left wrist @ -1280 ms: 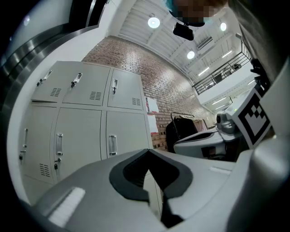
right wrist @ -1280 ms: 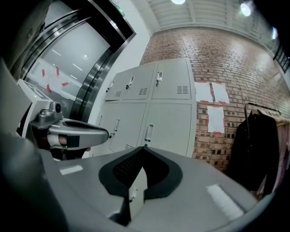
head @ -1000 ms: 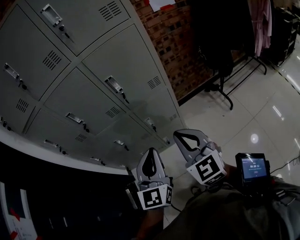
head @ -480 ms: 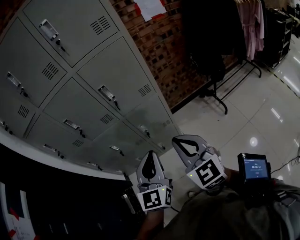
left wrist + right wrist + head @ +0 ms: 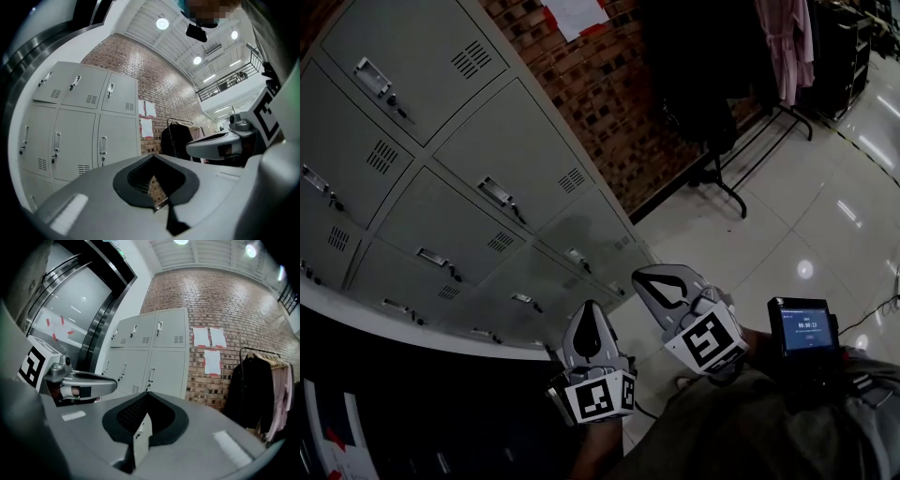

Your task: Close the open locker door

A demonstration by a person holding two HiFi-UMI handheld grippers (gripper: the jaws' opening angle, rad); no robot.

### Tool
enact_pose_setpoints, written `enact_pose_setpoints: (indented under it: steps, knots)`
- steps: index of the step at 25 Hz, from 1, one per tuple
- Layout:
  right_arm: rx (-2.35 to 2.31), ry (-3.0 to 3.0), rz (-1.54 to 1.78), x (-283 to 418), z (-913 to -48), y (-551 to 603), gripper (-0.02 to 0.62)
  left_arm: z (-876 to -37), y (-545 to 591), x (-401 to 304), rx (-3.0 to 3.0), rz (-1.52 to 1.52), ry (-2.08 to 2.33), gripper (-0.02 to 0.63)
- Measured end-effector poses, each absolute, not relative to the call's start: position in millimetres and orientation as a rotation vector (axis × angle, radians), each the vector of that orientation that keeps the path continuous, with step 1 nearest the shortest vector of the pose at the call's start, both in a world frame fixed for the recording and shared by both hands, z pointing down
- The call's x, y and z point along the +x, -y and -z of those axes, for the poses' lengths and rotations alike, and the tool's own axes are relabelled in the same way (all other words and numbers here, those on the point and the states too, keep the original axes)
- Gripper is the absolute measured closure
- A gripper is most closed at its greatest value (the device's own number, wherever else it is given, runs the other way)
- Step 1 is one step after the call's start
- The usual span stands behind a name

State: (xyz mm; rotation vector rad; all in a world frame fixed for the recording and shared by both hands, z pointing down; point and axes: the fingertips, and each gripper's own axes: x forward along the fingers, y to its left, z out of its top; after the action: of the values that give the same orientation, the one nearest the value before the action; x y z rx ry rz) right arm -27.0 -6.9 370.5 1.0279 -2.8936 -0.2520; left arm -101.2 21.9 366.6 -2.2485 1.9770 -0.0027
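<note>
Nearest, the left gripper (image 5: 588,309) and right gripper (image 5: 643,279) are held side by side, jaws pressed together, nothing between them. Farther left, the grey lockers (image 5: 478,141) are seen, visible doors shut, beside a brick wall (image 5: 609,94).

The lockers (image 5: 478,178) are running past the head view's left edge, the small screen (image 5: 805,328) showing print too tiny to read.

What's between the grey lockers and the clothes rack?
A stretch of brick wall carrying three white paper sheets; nothing else stands there. The right gripper view shows it most plainly.
</note>
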Motion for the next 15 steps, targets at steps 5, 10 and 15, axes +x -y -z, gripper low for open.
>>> enact_pose_setpoints:
  steps: [5,10,15]
  knots:
    - [1.017,2.901,0.260,-29,-368,6,0.589,-364,-23,-101,-2.250,0.002,-1.970,0.604]
    - [1.007,2.905,0.271,-37,-367,6,0.589,-363,-23,-105,-2.249,-0.006,-1.964,0.604]
    - [0.997,2.907,0.268,-51,-371,8,0.589,-365,-21,-115,-2.246,-0.001,-1.958,0.604]
